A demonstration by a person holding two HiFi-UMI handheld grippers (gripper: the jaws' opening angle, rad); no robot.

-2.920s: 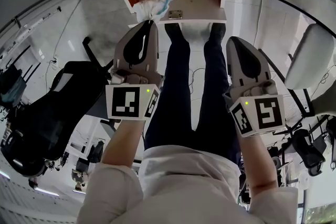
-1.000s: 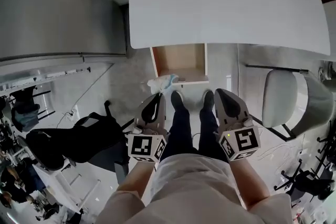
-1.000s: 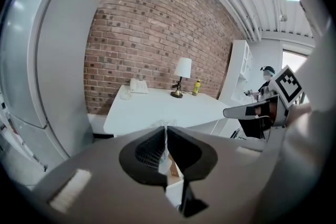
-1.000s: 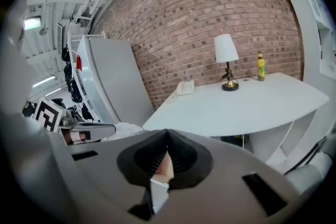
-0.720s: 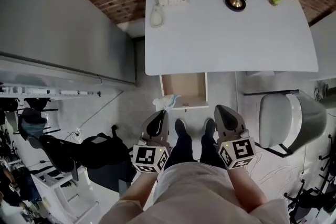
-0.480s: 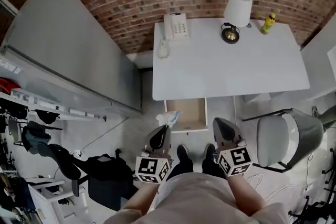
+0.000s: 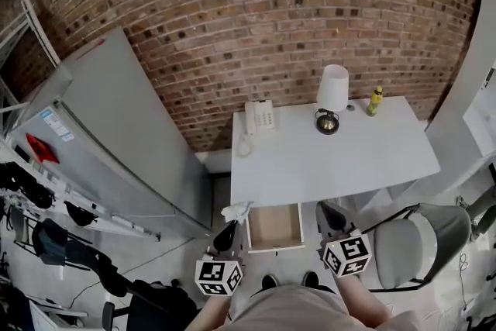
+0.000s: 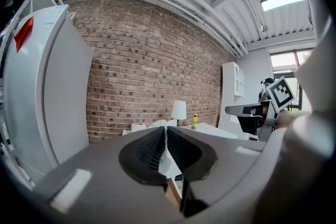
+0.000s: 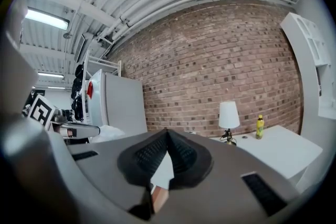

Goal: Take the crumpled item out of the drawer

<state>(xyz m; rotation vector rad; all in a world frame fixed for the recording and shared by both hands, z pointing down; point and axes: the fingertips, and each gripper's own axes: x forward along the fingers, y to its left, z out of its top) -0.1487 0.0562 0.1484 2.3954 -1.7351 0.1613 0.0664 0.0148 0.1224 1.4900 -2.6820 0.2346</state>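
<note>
The crumpled white item (image 7: pixel 235 210) sticks out of the tips of my left gripper (image 7: pixel 229 224), which is shut on it, just left of the open wooden drawer (image 7: pixel 273 247) and outside it. In the left gripper view the crumpled item (image 8: pixel 159 124) shows as a white tuft at the closed tips of the left gripper (image 8: pixel 166 128). My right gripper (image 7: pixel 325 207) hovers at the drawer's right side, shut with nothing in it. In the right gripper view the right gripper (image 9: pixel 167 132) has its jaws together. The drawer looks bare inside.
The drawer hangs under a white desk (image 7: pixel 333 159) against a brick wall. On the desk stand a phone (image 7: pixel 260 118), a lamp (image 7: pixel 333 93) and a yellow bottle (image 7: pixel 375 100). A tall grey fridge (image 7: pixel 116 136) is at the left, a grey chair (image 7: pixel 418 240) at the right.
The head view has pulled up and back from the drawer, so desk, wall and fridge now show. Both grippers stay shut, and the left one still holds the crumpled item.
</note>
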